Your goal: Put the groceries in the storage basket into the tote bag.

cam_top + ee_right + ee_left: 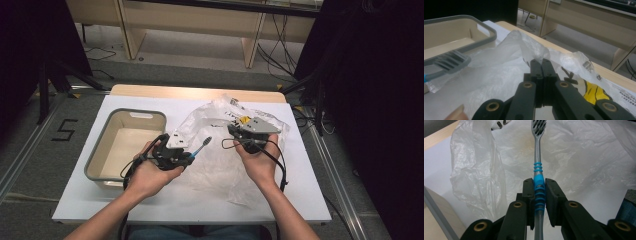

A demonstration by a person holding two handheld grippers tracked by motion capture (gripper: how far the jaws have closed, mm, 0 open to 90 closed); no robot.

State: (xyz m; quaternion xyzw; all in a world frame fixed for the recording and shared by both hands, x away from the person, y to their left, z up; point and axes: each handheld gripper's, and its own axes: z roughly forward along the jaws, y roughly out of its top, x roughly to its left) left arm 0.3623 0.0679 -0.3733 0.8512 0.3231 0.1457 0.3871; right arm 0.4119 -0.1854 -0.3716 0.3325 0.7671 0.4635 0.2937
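A grey toothbrush with a blue ribbed grip is clamped between the black jaws of my left gripper, bristle head pointing away toward a crumpled clear plastic bag. From above, the left gripper holds the toothbrush over the bag, just right of the bin. My right gripper is shut on a pinched fold of the plastic bag, lifting it into a peak. In the high view the right gripper sits at the bag's upper right. The toothbrush head shows at the left of the right gripper view.
A beige bin with a grey rim stands at the table's left, nothing inside it. The bag carries a yellow print and a label. White table surface lies bare to the right and front. Wooden furniture and cables sit behind the table.
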